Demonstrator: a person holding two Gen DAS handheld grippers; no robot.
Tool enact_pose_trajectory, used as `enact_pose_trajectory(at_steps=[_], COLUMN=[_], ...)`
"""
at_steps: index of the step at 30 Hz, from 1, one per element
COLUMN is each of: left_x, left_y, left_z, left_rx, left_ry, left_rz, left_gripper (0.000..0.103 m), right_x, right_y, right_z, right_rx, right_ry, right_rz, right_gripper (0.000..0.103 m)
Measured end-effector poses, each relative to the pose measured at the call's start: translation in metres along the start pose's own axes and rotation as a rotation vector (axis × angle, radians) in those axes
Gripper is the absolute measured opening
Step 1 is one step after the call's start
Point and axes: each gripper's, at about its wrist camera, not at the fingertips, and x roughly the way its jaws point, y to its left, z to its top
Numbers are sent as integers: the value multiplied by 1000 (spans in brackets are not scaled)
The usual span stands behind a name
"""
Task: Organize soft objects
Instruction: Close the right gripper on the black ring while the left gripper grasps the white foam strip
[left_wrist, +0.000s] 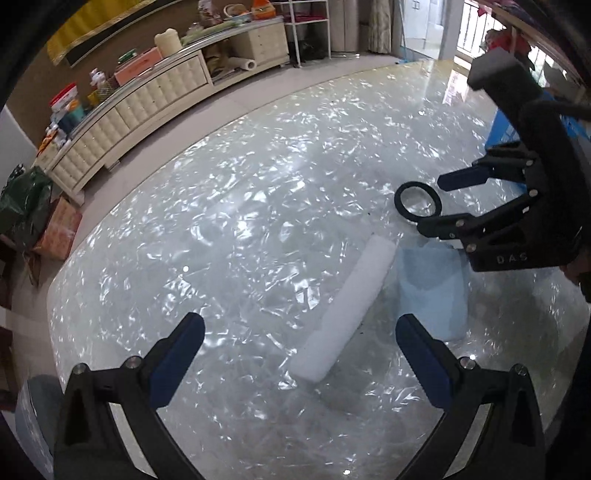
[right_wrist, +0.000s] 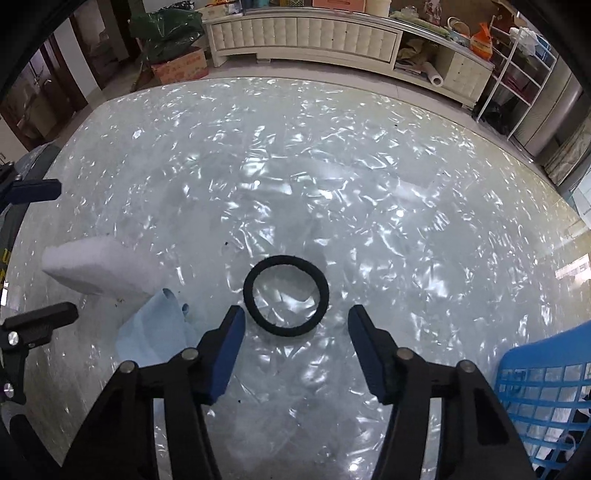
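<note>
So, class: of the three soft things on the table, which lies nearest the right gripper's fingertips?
The black hair band, just ahead of the right gripper; the white sponge and blue cloth lie off to its side.

Wide bare table (right_wrist: 332, 166) ahead of me; white sponge (right_wrist: 96, 269) and blue cloth (right_wrist: 155, 332) crowd left, blue basket (right_wrist: 546, 380) blocks right

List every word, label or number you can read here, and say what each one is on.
"DAS": embossed on the black body of the right tool.
Cardboard box by the cabinet: red print, too blurred to read.
Orange bag on the cabinet: print too small to read.
Yellow marks at the right view's left edge: cut off, unreadable.
</note>
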Motion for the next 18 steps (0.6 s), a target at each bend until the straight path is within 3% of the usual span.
enact_pose_trajectory(at_steps=[5,9,11,14,16,18], left_x=[10,17,19,26,31,37], left_y=[5,8,5,2,2,-2], left_z=[1,5,6,7,6,3], left_rx=[19,45,79,86,88,88], left_ry=[16,28,29,60,75,96], left_rz=[-21,-21,-47,-78,-81,-96], left_gripper=[103,102,78,57,49,32], right_x=[1,-1,-1,-1,-1,0], right_y=[1,3,4,8,10,12], right_z=[1,1,2,2,1,0], right_rx=[-3,-18,-27,-43,-52,-56], right_ry=[-11,-13,-17,-24,-30,-35], right_rz=[5,11,15,22,26,31], right_gripper=[40,37,30,18,12,8])
